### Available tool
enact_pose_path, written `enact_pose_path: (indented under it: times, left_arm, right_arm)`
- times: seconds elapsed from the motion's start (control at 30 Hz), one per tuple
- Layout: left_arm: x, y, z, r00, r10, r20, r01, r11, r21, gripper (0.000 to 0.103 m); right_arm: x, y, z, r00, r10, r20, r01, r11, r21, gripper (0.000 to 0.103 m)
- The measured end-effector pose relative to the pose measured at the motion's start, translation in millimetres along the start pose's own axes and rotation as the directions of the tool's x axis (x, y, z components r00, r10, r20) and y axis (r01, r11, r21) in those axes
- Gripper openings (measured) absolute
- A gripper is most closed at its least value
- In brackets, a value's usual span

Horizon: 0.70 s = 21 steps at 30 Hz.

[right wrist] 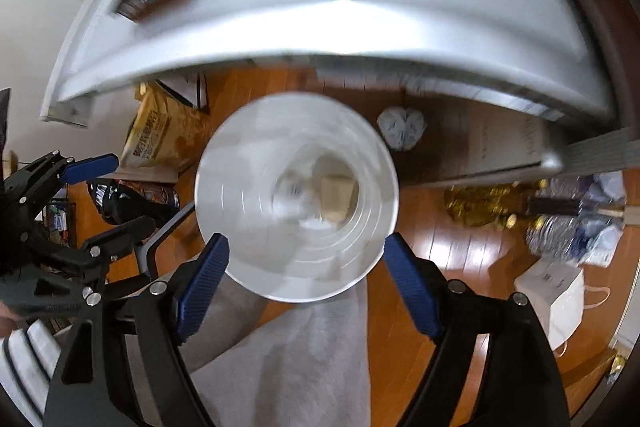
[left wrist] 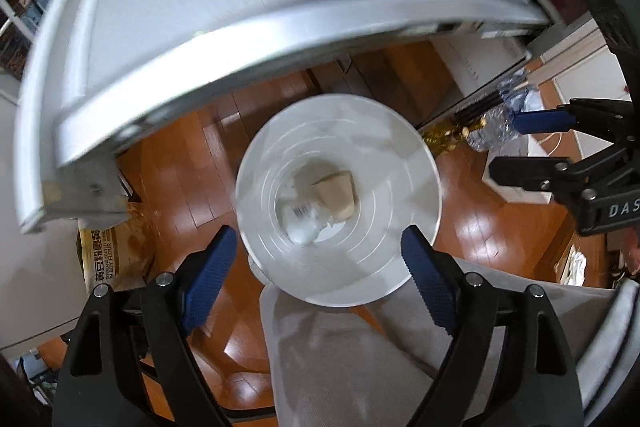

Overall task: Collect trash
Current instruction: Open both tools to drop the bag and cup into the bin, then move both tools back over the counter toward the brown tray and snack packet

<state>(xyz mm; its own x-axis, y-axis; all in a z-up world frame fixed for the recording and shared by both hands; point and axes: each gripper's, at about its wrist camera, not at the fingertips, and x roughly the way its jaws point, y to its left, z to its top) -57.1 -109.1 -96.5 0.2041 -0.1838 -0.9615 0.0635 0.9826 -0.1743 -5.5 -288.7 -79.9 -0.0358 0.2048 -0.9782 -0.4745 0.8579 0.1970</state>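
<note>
Fingers (left wrist: 216, 267) of the left gripper (left wrist: 316, 263) spread wide, empty; right gripper (right wrist: 306, 269) fingers (right wrist: 206, 267) likewise apart, holding nothing. Both hover over the white bin (left wrist: 416, 163) on the wooden floor (left wrist: 188, 183), beside the grey worktop (left wrist: 180, 15). Down inside the bin: a brown crumpled paper (left wrist: 338, 197) and a white wrapper (left wrist: 304, 223), touching.

Your left gripper (left wrist: 316, 255) points downward, its blue-padded fingers (left wrist: 210, 277) spread wide with nothing between them. Your right gripper (right wrist: 306, 259) points downward likewise, fingers (right wrist: 412, 285) equally parted and holding nothing. The two grippers sit side by side at about the same height, each visible at the edge of the other's view.
</note>
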Motion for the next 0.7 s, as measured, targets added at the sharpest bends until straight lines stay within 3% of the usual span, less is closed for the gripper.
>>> enact_pose_path:
  times: [0.13,0.27,0.37,0.47,0.6,0.7]
  left_arm:
    - [-30.0,2.3,2.5,0.997,0.004,0.072,-0.002,1.000,-0.027,0.085]
    - [-58.5,5.8,14.1,0.988,0.021,0.154,-0.012,0.998,-0.057,0.085]
    - [-72.6,6.2,25.8,0.979,0.021,0.205,-0.007,0.998,-0.070,0.085]
    - [-80.7,6.7,34.3,0.968,0.029,0.247,-0.013,0.998,-0.066,0.085]
    - [-90.3,7.8,49.8,0.949,0.105,0.296,-0.081,0.993,-0.090,0.085]
    - [-97.4,7.2,62.4,0.936,0.102,0.337,-0.077,0.993,-0.087,0.085]
  right_arm:
    - [-43.8,8.9,9.0,0.989,-0.044,0.141,0.049,0.998,-0.038,0.083]
    - [-87.2,14.6,37.5,0.947,-0.096,0.306,0.110,0.993,-0.030,0.089]
    - [-97.7,12.2,71.3,0.924,-0.129,0.360,0.140,0.990,-0.005,0.089]
    - [-98.3,3.9,102.6,0.913,-0.154,0.378,0.147,0.988,0.048,0.089]
    - [-84.5,-9.8,151.8,0.920,-0.219,0.325,0.170,0.970,0.171,0.087]
    - [-73.2,-12.1,174.8,0.910,-0.281,0.305,0.230,0.954,0.192,0.084]
